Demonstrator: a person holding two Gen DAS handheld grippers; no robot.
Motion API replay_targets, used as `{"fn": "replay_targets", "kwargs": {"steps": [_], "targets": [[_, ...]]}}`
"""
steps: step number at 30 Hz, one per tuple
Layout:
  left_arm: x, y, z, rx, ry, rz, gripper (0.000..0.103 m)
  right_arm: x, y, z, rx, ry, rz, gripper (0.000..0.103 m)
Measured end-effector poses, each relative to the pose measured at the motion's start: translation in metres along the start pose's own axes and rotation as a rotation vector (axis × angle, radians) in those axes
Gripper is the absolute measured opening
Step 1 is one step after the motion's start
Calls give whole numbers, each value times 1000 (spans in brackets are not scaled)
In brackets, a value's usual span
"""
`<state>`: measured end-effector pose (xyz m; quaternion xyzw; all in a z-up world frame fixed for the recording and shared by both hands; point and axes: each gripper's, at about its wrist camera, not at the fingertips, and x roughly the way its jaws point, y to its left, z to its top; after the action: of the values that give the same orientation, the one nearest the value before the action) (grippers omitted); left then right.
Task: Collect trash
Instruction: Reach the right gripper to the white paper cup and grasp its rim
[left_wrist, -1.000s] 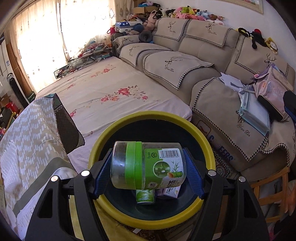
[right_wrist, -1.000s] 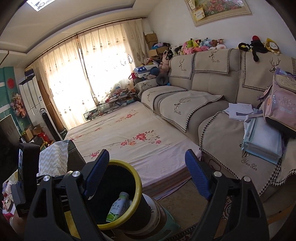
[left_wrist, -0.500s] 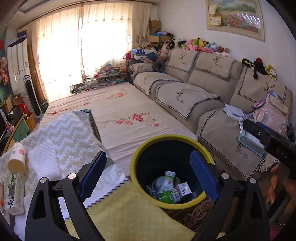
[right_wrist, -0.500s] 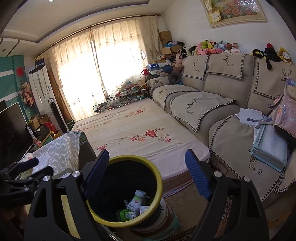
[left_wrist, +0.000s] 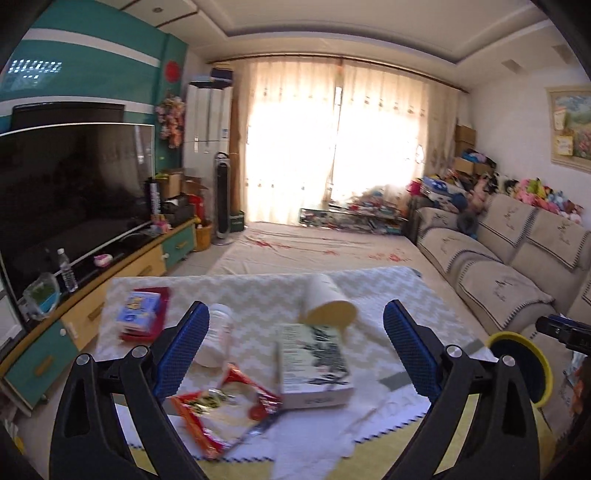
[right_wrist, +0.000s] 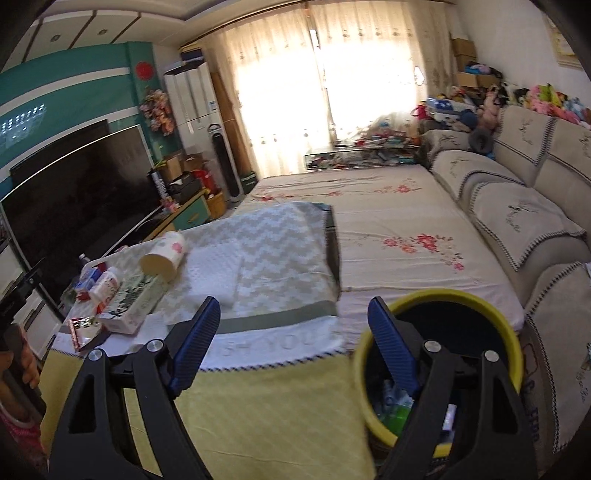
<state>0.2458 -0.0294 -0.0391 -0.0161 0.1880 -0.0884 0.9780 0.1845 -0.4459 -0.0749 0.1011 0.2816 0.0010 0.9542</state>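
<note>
My left gripper is open and empty above trash on the cloth-covered table: a white carton, a tipped paper cup, a white bottle, an orange snack wrapper and a red-and-blue pack. My right gripper is open and empty between the table and the yellow-rimmed bin, which holds bottles. The bin rim also shows at the right of the left wrist view. The cup, bottle and carton lie far left in the right wrist view.
A beige sofa runs along the right. A floral mattress lies beyond the table. A TV on a low cabinet stands at the left. A person's hand shows at the left edge.
The left gripper released the green-labelled jar into the bin, then swung left to face the trash on the table. The right gripper also turned left, so the bin sits at lower right.
</note>
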Motion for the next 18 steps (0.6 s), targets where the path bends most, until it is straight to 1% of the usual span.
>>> {"fn": "replay_targets", "kwargs": {"steps": [1, 4, 6, 7, 8, 9, 10, 13, 15, 17, 18], "targets": [[4, 18, 1, -11, -8, 32, 94, 9, 17, 4, -22, 7, 29, 73], [11, 59, -8, -46, -39, 109, 94, 41, 69, 13, -103, 41, 101, 63], [14, 74, -17, -83, -49, 121, 94, 62, 98, 18, -165, 68, 113, 52], [16, 79, -23, -96, -51, 123, 94, 75, 113, 21, -197, 86, 120, 49], [19, 81, -27, -96, -41, 129, 94, 85, 123, 22, -215, 100, 127, 43], [21, 74, -30, -92, -22, 133, 94, 97, 133, 25, -230, 114, 132, 39], [23, 72, -31, -90, -10, 126, 94, 108, 142, 27, -246, 125, 134, 38], [23, 67, -35, -105, -10, 106, 94, 137, 157, 30, -284, 148, 130, 34], [22, 67, -36, -121, -12, 98, 94, 153, 163, 30, -309, 146, 107, 31], [20, 64, -36, -129, -16, 88, 94, 170, 169, 30, -318, 166, 109, 27], [20, 63, -36, -122, -16, 88, 94, 177, 172, 30, -321, 175, 108, 27]]}}
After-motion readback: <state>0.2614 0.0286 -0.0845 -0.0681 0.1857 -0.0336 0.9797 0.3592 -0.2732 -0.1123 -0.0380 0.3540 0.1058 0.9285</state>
